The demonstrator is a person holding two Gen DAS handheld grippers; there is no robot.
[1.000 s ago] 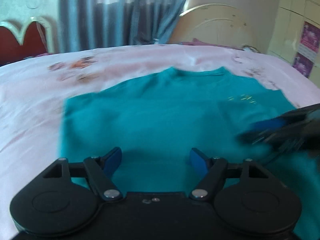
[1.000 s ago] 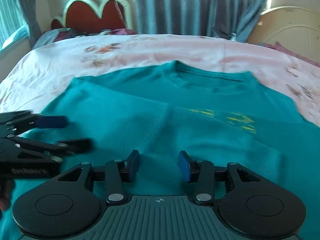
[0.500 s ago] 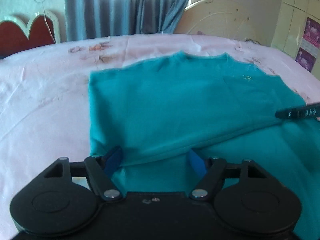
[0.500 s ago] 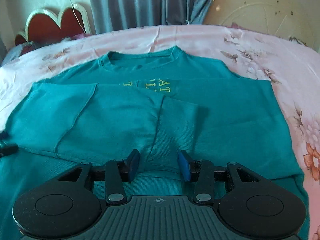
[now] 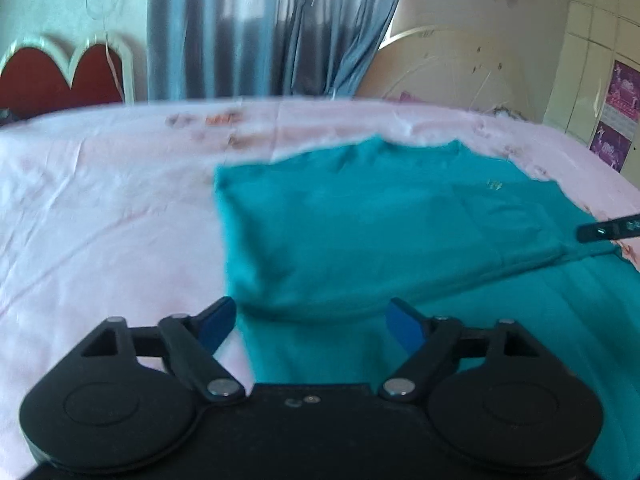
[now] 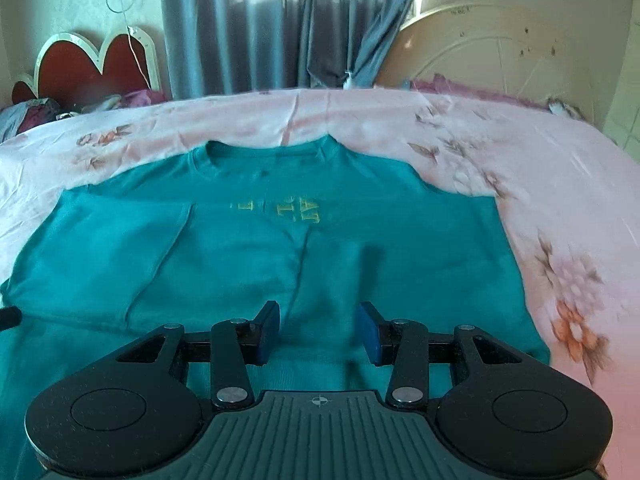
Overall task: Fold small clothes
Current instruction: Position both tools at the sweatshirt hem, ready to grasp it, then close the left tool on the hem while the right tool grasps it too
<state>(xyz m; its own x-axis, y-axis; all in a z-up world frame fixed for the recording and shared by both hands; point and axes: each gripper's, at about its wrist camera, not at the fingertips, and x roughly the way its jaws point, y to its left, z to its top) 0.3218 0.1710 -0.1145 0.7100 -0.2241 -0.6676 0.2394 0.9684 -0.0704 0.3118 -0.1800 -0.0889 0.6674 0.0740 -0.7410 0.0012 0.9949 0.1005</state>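
Note:
A teal sweatshirt (image 6: 320,248) with yellow letters lies flat on the pink bedsheet, both sleeves folded across its chest. It also shows in the left wrist view (image 5: 380,240). My left gripper (image 5: 310,322) is open and empty, hovering over the shirt's lower left edge. My right gripper (image 6: 318,330) is open and empty, over the lower middle of the shirt by the folded right sleeve. A tip of the right gripper shows at the right edge of the left wrist view (image 5: 608,230); a tip of the left gripper shows at the left edge of the right wrist view (image 6: 8,318).
The pink floral bedsheet (image 6: 520,184) spreads around the shirt. A red heart-shaped headboard (image 6: 92,68) and grey curtains (image 6: 260,28) stand behind the bed. A round cream board (image 6: 500,64) leans at the back right. Clothes lie near the headboard (image 6: 36,112).
Both grippers have swung outward, the left toward the shirt's left edge and the right toward its right side. The shirt lies as before, sleeves folded in. Both stay open.

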